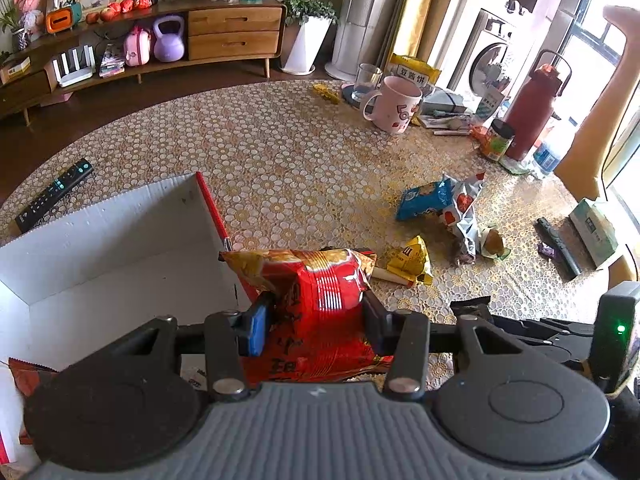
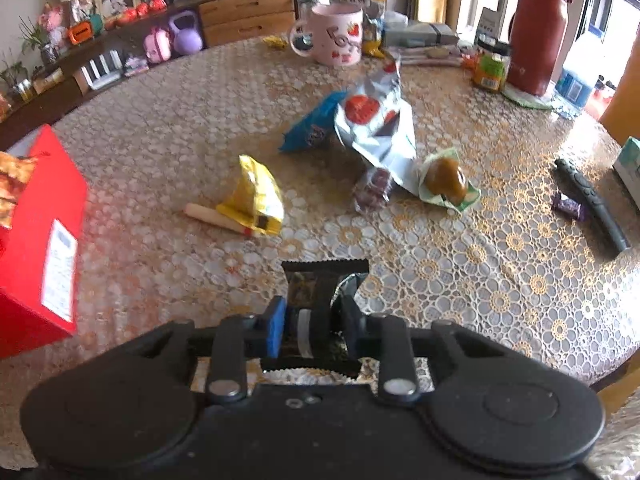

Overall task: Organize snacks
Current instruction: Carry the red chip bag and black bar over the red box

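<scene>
Risk is slipping: left gripper [image 1: 318, 316] fingers pinch the red bag [image 1: 320, 280] beside the box [image 1: 120, 232] at lower left; right gripper [image 2: 316, 320] fingers pinch the dark packet [image 2: 320, 284] only at its crumpled middle.

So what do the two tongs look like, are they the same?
Nearly the same. The left tongs sit on a grey ribbed body with round black discs at each side and black linkage arms with silver rivets. One finger pad is blue, the other black. The right tongs have the same blue and black pads, on an all-black body.
</scene>
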